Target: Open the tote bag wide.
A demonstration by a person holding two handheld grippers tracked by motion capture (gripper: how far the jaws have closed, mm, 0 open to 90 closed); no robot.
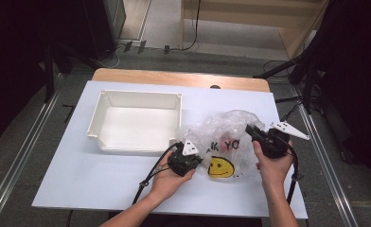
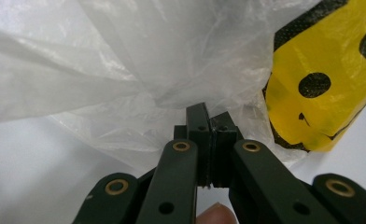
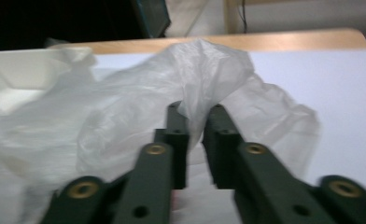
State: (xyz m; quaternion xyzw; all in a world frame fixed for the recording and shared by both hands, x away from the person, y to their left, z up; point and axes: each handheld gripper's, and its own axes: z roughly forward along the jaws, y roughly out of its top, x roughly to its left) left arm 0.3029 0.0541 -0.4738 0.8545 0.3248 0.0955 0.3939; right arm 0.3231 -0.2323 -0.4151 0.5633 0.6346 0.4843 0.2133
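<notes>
Both sets of jaws are pinched onto the clear plastic bag (image 1: 226, 135), one at each end. Left gripper (image 1: 186, 161) has its jaws pressed flat together on a gathered bit of the film at the bag's near-left edge; in the left gripper view the fold runs right into the closed tips, with the yellow smiley face (image 2: 321, 79) print just off to the right. Right gripper (image 1: 259, 135) has its jaws nearly together, with a thin fold of bag caught between them at the right side, though the right gripper view is a bit blurry.

Bag itself sits crumpled on the white table (image 1: 127, 179), right of center, between the two hands. It's just beside the white tray (image 1: 136, 120), and its left edge overlaps the tray's front right corner. Red lettering shows above the smiley.
</notes>
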